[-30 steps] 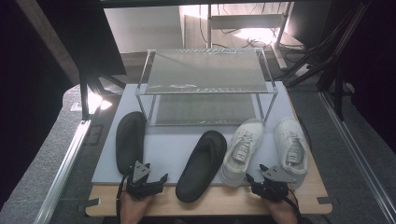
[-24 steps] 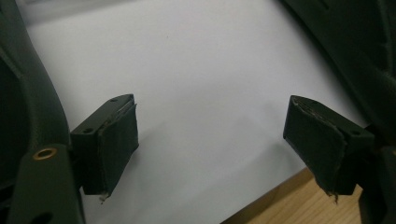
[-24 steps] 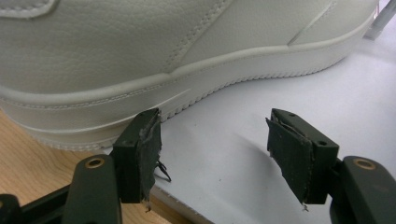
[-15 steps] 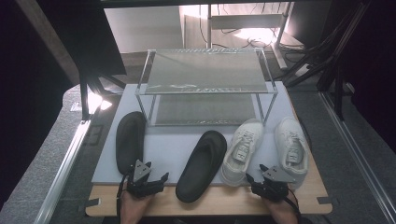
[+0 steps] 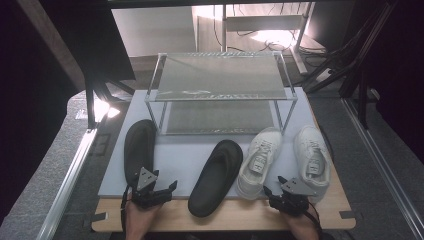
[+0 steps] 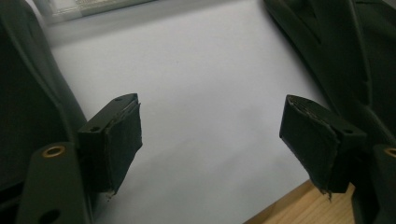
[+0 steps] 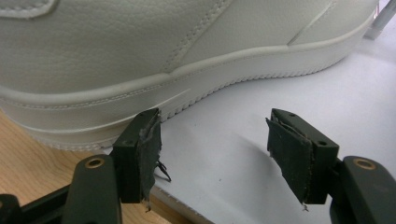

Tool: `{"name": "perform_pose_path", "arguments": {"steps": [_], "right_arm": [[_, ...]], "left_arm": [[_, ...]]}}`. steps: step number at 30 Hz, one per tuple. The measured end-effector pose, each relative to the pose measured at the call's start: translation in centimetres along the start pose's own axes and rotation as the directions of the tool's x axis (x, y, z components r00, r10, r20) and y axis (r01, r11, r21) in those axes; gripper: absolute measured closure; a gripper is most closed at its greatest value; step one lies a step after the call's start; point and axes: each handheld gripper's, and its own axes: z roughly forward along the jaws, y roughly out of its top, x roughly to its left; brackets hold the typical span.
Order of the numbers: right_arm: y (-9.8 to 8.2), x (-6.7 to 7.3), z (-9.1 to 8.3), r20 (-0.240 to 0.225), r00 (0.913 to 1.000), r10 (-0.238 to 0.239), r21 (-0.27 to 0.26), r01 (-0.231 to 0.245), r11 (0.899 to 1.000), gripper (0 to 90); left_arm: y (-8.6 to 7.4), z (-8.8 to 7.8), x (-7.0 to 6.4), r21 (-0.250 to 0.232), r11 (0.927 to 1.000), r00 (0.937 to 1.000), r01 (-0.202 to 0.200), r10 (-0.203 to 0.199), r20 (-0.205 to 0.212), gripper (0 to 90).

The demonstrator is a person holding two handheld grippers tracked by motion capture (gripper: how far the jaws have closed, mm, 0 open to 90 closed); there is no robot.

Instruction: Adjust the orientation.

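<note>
On the tabletop (image 5: 165, 220), both tongs are spread and hold nothing: left tongs (image 6: 210, 140) between two black slippers (image 5: 138, 147), right tongs (image 7: 212, 149) just beside a white sneaker (image 7: 163, 51), its top cut off.

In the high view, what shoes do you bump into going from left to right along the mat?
left black slipper → right black slipper → left white sneaker → right white sneaker

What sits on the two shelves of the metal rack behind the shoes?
The two-tier metal mesh rack holds nothing on its top shelf. The lower shelf looks bare through the mesh and from the front, though the top shelf dims its rear part.
</note>
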Motion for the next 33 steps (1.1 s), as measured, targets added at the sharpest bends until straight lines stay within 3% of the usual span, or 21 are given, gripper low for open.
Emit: {"name": "perform_pose_path", "arguments": {"steps": [24, 33], "right_arm": [[0.1, 0.1, -0.1, 0.002, 0.9998, 0.019, 0.018, -0.019, 1.000, 32.1], [0.2, 0.2, -0.2, 0.002, 0.9994, 0.034, 0.036, -0.035, 0.999, 27.3]], "left_arm": [[1.5, -1.4, 2.8, -0.023, 0.9992, 0.9976, 0.032, -0.034, -0.061, 21.2], [2.5, -1.5, 5.0, -0.034, 0.9979, 0.9928, 0.055, -0.058, -0.104, 21.8]]}}
